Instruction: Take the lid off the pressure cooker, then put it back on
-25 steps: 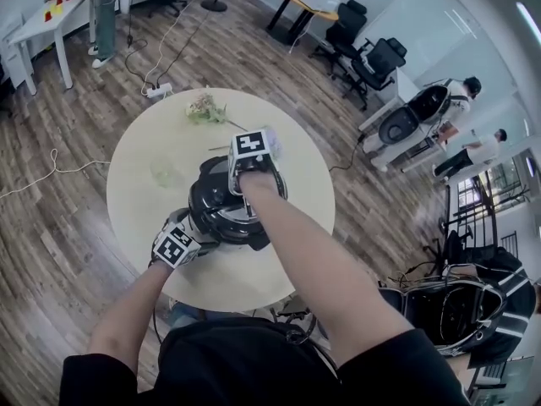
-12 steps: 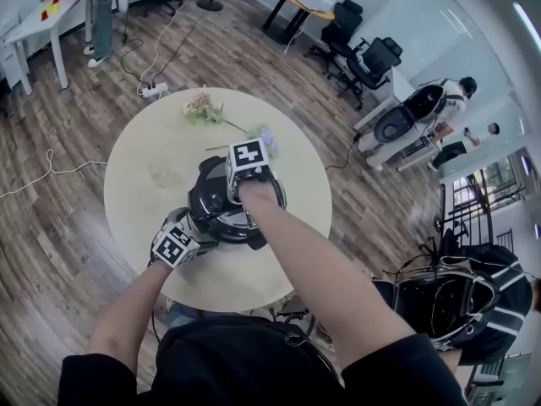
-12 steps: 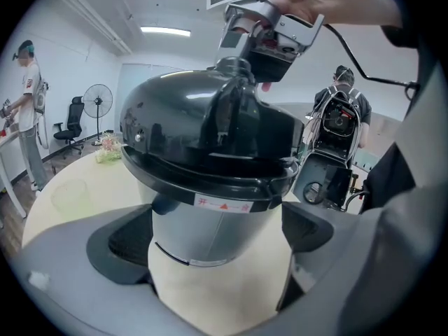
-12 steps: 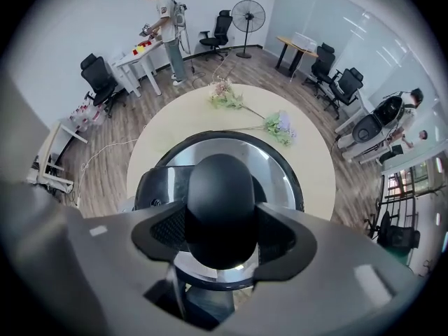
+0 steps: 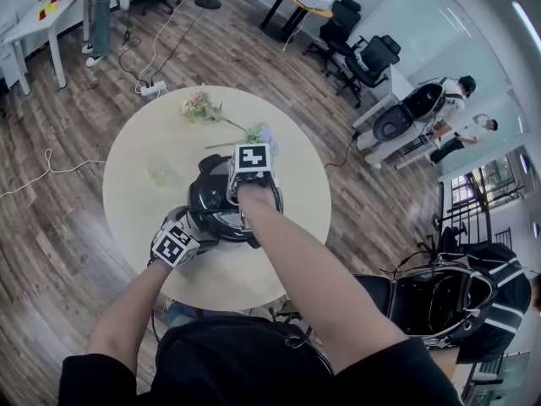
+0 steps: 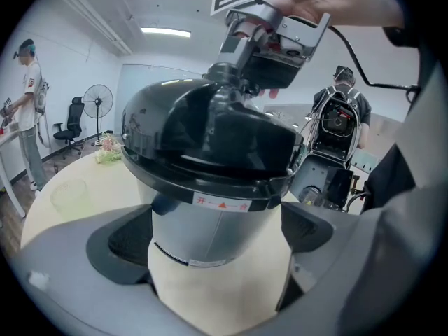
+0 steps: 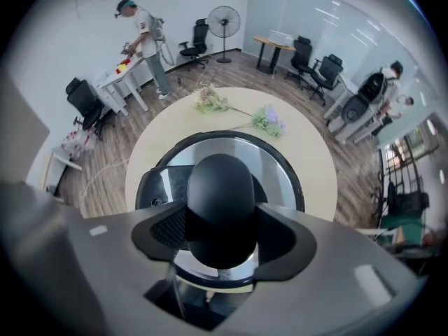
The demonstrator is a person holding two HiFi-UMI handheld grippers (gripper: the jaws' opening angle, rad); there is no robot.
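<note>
A pressure cooker [image 5: 211, 208] with a silver body [image 6: 210, 226] and a black lid [image 6: 203, 142] stands in the middle of the round table [image 5: 300, 184]. The lid sits on the body. My right gripper [image 7: 220, 227] points straight down over it, shut on the lid's black knob [image 7: 220, 180]; the left gripper view shows it on top of the lid [image 6: 262, 51]. My left gripper [image 6: 217, 240] comes in low from the near left side [image 5: 188, 231], with its jaws set against both sides of the cooker's body.
A bunch of flowers [image 5: 201, 108] and a purple sprig [image 5: 260, 132] lie on the far side of the table, and a clear cup [image 5: 162, 172] stands left of the cooker. Office chairs, desks and people are farther off on the wood floor.
The right gripper's marker cube has turned a little on top of the lid. The left gripper and the cooker have stayed where they were.
</note>
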